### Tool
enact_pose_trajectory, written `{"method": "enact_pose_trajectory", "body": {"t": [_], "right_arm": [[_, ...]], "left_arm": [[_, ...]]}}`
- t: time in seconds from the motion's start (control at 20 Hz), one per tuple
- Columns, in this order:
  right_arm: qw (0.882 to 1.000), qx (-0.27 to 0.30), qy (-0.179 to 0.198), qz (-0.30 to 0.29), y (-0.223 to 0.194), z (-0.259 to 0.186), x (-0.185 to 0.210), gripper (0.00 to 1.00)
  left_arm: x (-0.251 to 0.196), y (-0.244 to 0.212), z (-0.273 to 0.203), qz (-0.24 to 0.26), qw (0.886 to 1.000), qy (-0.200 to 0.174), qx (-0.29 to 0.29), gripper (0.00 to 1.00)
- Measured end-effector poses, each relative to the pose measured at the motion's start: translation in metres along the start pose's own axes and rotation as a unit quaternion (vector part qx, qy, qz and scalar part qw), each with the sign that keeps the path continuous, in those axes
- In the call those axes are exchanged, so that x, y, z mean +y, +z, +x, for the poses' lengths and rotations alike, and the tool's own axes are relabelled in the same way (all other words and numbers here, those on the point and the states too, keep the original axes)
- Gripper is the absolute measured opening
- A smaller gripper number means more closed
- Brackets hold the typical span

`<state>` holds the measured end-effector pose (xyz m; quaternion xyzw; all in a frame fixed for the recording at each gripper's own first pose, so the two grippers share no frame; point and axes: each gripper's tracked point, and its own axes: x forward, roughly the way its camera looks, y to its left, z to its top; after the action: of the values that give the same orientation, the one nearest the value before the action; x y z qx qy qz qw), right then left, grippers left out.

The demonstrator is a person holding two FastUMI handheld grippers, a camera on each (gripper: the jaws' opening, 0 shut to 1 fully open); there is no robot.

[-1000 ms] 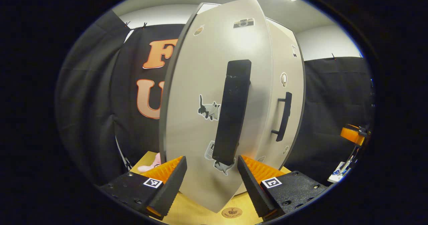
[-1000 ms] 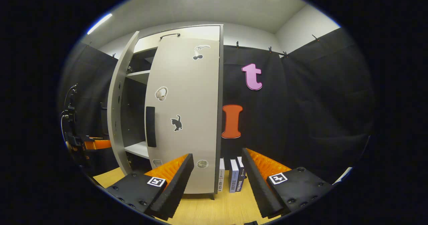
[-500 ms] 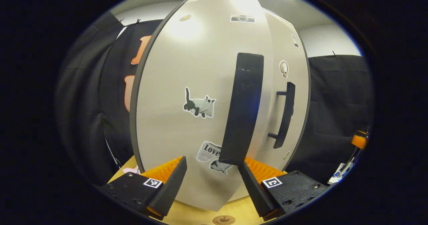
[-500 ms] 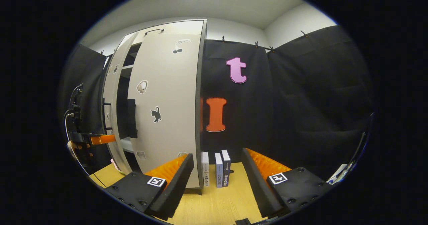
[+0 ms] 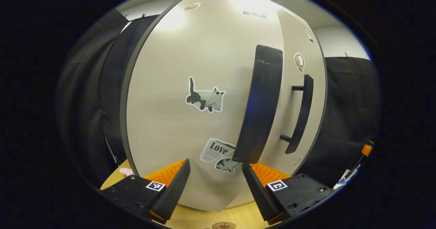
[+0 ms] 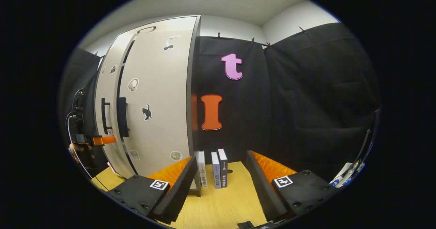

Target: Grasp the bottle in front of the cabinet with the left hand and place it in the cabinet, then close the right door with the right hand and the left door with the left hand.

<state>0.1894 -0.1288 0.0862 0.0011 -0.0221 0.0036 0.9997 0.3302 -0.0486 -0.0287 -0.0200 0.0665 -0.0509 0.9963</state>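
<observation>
My left tool: fingers spread, empty, close before left door; its black handle just above right finger. My right tool: spread, empty, apart from right door. Three books stood on desk beside cabinet. Bottle unseen.

Left door close ahead of left gripper — handle protruding; tabletop open.

A staged recording booth rather than a lived-in home: black cloth clipped along white walls forms the backdrop, and a sticker-covered pale cabinet stands on a light wood table beside a few upright books, lit from overhead.
</observation>
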Motion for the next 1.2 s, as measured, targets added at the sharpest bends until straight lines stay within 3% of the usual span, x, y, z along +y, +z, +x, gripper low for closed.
{"method": "enact_pose_trajectory", "body": {"t": [0.75, 1.2], "right_arm": [[1.000, 0.002, -0.002, 0.009, 0.001, -0.010, -0.003, 0.96], [1.000, -0.003, 0.010, 0.005, 0.010, -0.022, 0.010, 0.96]], "left_arm": [[0.003, -0.005, -0.009, -0.011, 1.000, 0.007, 0.016, 0.94], [0.002, 0.032, -0.054, -0.029, 1.000, -0.008, 0.000, 0.94]]}}
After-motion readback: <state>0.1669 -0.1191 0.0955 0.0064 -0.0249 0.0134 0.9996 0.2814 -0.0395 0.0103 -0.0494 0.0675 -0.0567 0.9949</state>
